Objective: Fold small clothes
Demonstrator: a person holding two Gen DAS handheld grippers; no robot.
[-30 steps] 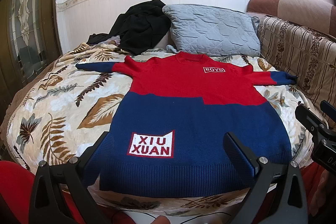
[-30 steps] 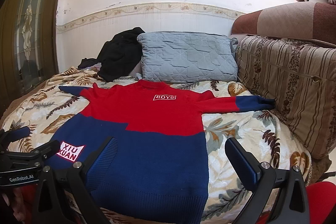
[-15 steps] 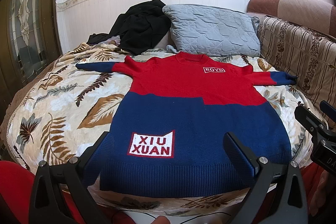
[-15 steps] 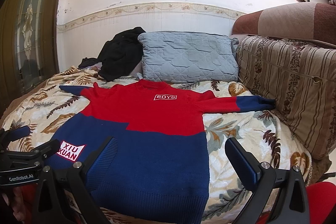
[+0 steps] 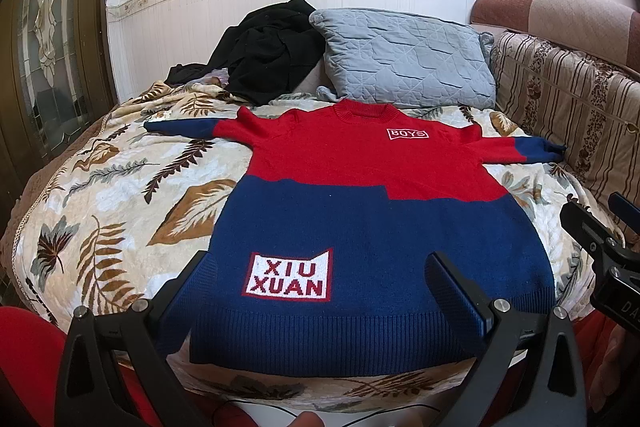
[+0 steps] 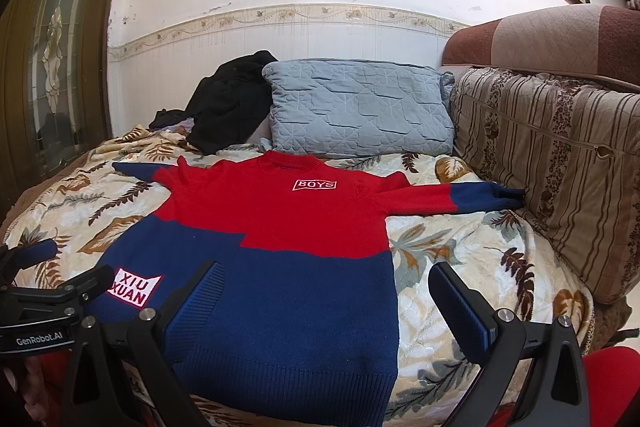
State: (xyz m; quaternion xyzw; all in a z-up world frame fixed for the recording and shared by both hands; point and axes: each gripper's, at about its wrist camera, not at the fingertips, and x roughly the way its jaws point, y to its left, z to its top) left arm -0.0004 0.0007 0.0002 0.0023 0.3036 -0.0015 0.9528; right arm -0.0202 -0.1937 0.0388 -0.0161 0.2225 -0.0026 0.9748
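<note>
A small red and navy knit sweater (image 5: 360, 203) lies flat, front up, on the leaf-print bedspread (image 5: 100, 211), sleeves spread out, hem toward me. It also shows in the right wrist view (image 6: 280, 251). My left gripper (image 5: 320, 287) is open and empty, hovering above the hem. My right gripper (image 6: 324, 291) is open and empty, above the hem's right corner. Each gripper shows at the edge of the other's view: the right one (image 5: 600, 243), the left one (image 6: 52, 287).
A grey quilted pillow (image 5: 404, 59) and a heap of black clothing (image 5: 268, 51) lie at the head of the bed by the wall. A striped brown cushion (image 6: 560, 163) lines the right side. A glass-panelled door (image 5: 48, 39) stands at left.
</note>
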